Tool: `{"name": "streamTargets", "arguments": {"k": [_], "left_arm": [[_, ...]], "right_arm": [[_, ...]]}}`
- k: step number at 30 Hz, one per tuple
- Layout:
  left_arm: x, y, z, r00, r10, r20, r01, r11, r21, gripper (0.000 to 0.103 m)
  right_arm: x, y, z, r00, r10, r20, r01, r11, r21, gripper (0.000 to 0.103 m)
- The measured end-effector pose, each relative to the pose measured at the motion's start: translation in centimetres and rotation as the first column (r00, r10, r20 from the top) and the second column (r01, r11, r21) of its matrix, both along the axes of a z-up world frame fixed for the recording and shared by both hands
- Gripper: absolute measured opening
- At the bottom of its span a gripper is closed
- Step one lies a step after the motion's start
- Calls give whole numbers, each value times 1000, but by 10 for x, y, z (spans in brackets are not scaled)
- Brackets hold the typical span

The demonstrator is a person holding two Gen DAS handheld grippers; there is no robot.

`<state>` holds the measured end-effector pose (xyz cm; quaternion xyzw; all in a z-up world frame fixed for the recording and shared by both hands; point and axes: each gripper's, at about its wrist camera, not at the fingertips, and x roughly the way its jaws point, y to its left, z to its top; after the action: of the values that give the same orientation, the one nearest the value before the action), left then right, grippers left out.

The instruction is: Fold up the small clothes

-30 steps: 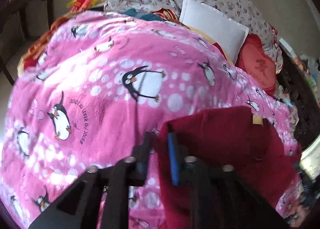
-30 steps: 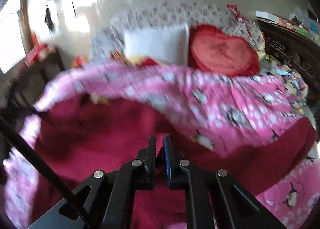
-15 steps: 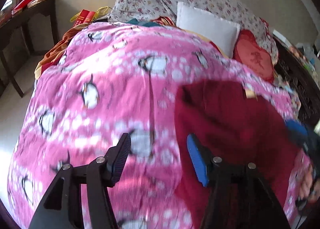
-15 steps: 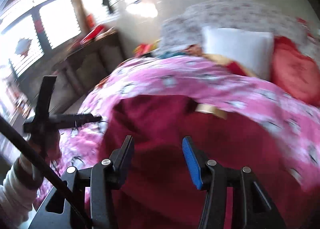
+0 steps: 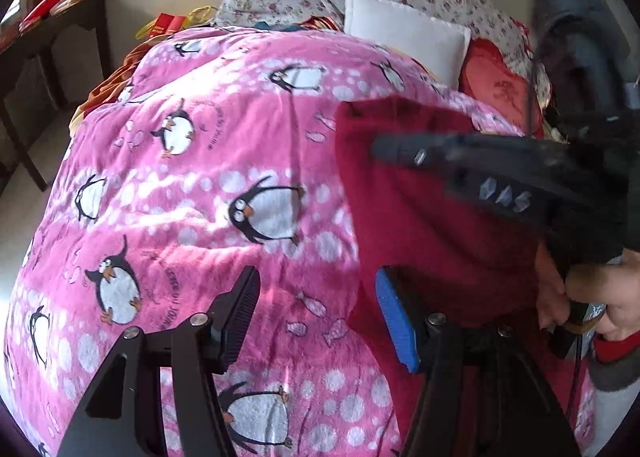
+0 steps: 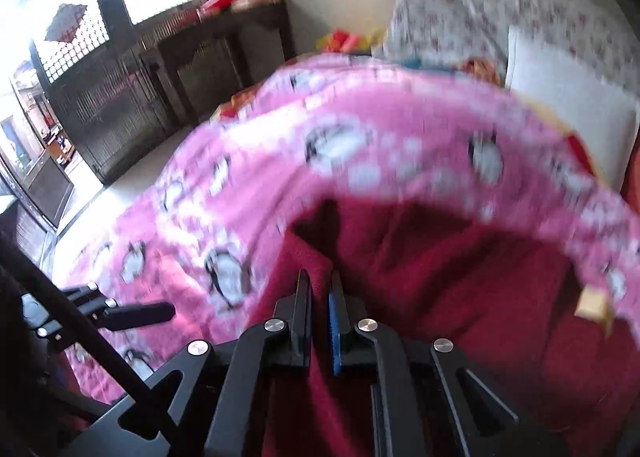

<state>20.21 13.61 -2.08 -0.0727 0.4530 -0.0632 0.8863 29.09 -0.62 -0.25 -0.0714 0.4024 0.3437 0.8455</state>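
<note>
- While the dark red fleece garment (image 5: 432, 217) lies spread on the pink penguin-print blanket (image 5: 208, 185) covering the bed, folding looks only just begun: centre-right of the left wrist view shows it mostly flat, with no neat stacked folds visible.
- Left hand-held gripper (image 5: 320, 321), bottom centre of its own view: jaws spread wide and holding nothing, one finger over the blanket and the blue-padded finger over the garment's left edge.
- Right hand-held gripper (image 6: 320, 321), bottom centre of the right wrist view: jaws pressed nearly together, pinching a raised edge of the red garment (image 6: 460, 277); a ridge of cloth stands up between the fingers.
- Same right tool shows as a blurred black bar across the right of the left wrist view, over the garment, so it is probably mid-move; cannot tell its direction.
- Small tan label (image 6: 592, 303) at right of the right wrist view marks one garment edge, near the blanket.
- White square pillow (image 5: 408, 37) and red heart cushion (image 5: 500, 85) sit at upper right, well apart from the work.
- Done, by my reading: garment laid out, one edge gripped.
- Left: carry that edge over, flatten, make further folds, release. No other small clothes visible.
</note>
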Motion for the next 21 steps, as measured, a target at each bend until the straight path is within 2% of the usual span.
{"name": "streamTargets", "arguments": {"k": [2, 4, 6, 7, 9, 10, 12, 13, 14, 15, 16, 17, 19, 21], "left_arm": [[0, 4, 3, 1000, 14, 12, -14, 1000, -9, 60], [0, 5, 7, 999, 31, 27, -31, 999, -8, 62], [3, 4, 9, 999, 46, 26, -46, 999, 4, 62], [2, 3, 9, 999, 49, 24, -49, 999, 10, 62], [3, 0, 10, 999, 43, 19, -43, 999, 26, 62], [1, -1, 12, 999, 40, 21, -41, 999, 32, 63], [-1, -2, 17, 998, 38, 40, -39, 999, 36, 69], [-1, -3, 19, 998, 38, 46, -39, 999, 34, 72], [0, -5, 21, 998, 38, 49, -39, 999, 28, 73], [1, -7, 24, 998, 34, 50, -35, 999, 21, 74], [2, -11, 25, 998, 27, 53, -28, 999, 21, 74], [4, -15, 27, 998, 21, 58, -23, 999, 24, 74], [8, -27, 30, 997, 8, 73, -12, 999, 47, 76], [12, -38, 29, 996, 11, 86, -19, 996, 92, 78]], "right_arm": [[0, 2, 16, 997, -27, 71, 25, 999, 29, 7], [6, 7, 20, 995, -49, 86, 46, 998, 39, 7], [15, 17, 12, 993, -67, 96, 62, 997, 53, 8], [19, 22, 1, 995, -56, 82, 52, 997, 53, 13], [24, 21, -11, 998, -60, -1, 60, 997, 55, 23], [23, 10, -10, 997, -67, -35, 71, 993, 98, 31], [11, -23, 8, 995, -84, -45, 90, 985, 145, 34], [3, -43, 19, 995, -98, -19, 99, 986, 134, 40], [-7, -66, 29, 992, -129, 16, 126, 986, 114, 52], [-15, -85, 36, 985, -168, 44, 164, 982, 92, 56], [-25, -117, 44, 966, -244, 88, 239, 969, 57, 65], [-34, -145, 48, 948, -295, 118, 294, 955, 32, 70], [-44, -190, 49, 924, -357, 133, 360, 933, 2, 71], [-51, -233, 43, 879, -456, 141, 467, 882, -57, 71]]}}
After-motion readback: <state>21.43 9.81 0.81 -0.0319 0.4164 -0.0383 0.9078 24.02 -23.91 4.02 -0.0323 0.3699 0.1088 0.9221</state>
